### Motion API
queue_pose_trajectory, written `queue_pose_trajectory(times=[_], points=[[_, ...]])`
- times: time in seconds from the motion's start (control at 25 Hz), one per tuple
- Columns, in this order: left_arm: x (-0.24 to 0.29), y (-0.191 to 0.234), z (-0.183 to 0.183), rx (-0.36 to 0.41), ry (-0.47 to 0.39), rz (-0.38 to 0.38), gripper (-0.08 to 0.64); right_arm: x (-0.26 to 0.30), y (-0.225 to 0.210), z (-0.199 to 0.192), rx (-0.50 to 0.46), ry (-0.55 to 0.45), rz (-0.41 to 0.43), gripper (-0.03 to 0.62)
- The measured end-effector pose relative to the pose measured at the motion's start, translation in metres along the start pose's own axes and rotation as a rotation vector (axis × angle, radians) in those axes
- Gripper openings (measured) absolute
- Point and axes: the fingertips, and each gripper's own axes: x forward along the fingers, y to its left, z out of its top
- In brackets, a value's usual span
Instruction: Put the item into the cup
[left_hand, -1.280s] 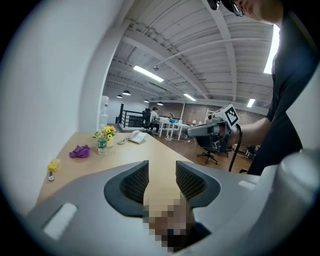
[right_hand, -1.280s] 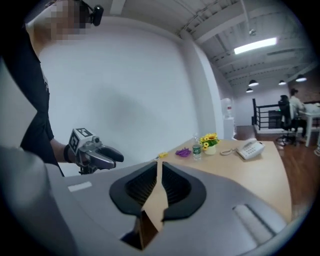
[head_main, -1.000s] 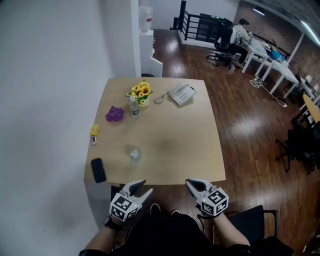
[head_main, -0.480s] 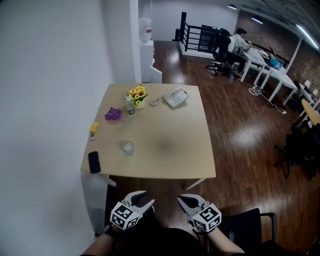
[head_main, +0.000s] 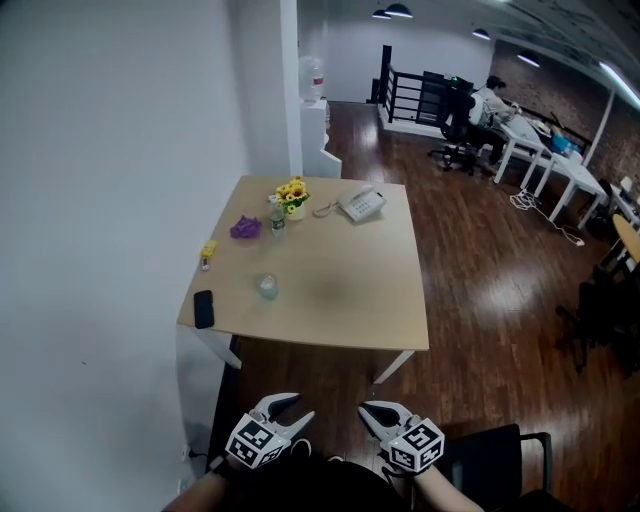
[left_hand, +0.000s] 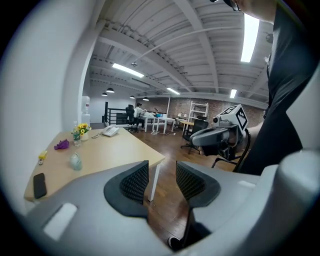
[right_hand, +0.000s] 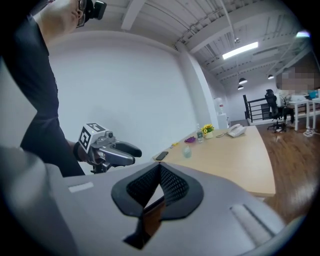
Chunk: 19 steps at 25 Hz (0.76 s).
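Note:
A small clear cup (head_main: 267, 286) stands on the wooden table (head_main: 350, 300), near its left side. A purple crumpled item (head_main: 245, 228) and a small yellow item (head_main: 208, 249) lie farther back by the left edge. Both grippers hang low in front of the person, well short of the table. My left gripper (head_main: 292, 408) is open and empty; its pads (left_hand: 136, 181) stand apart. My right gripper (head_main: 370, 412) is shut with nothing between its pads (right_hand: 170, 182). The cup (left_hand: 75, 161) shows small in the left gripper view, and the cup (right_hand: 186, 152) likewise in the right gripper view.
A black phone (head_main: 203, 308) lies at the table's near left corner. Yellow flowers (head_main: 292, 196), a small bottle (head_main: 277, 222) and a white desk telephone (head_main: 361, 204) sit at the back. A white wall runs along the left. Wooden floor, desks and a seated person (head_main: 490, 100) are at the right.
The head view has drawn back from the table, which now lies farther off. Both grippers sit lower in the frame, away from the table's near edge. Their jaws have not changed.

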Motion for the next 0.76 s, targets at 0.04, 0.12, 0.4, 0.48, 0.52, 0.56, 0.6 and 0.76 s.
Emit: queue_pose_trajectory(times=[0.04,0.12,0.4,0.48,0.52,0.56,0.6,0.76], points=[[-0.003,-0.004,0.001,0.005,-0.005,0.000,0.166,-0.003,0.003,0.000,-0.002,-0.007,-0.001,0.008],[-0.008,-0.009,0.002,0.005,-0.014,-0.004,0.176,-0.008,0.010,0.002,-0.007,-0.018,-0.002,0.008],[-0.029,-0.020,0.002,0.007,-0.044,-0.027,0.186,-0.012,0.032,0.003,-0.019,-0.027,-0.016,0.008],[-0.034,-0.023,0.000,-0.001,-0.054,-0.034,0.187,-0.013,0.037,0.006,-0.031,-0.031,-0.016,0.008],[-0.036,-0.023,0.000,-0.004,-0.058,-0.035,0.187,-0.013,0.040,0.007,-0.035,-0.035,-0.018,0.008],[-0.038,-0.023,-0.001,-0.007,-0.064,-0.034,0.187,-0.013,0.042,0.009,-0.038,-0.039,-0.021,0.008],[-0.041,-0.022,0.000,-0.011,-0.073,-0.032,0.187,-0.013,0.043,0.009,-0.039,-0.041,-0.024,0.008],[-0.052,-0.020,0.004,-0.035,-0.117,-0.035,0.189,-0.015,0.051,0.010,-0.034,-0.045,-0.036,0.008]])
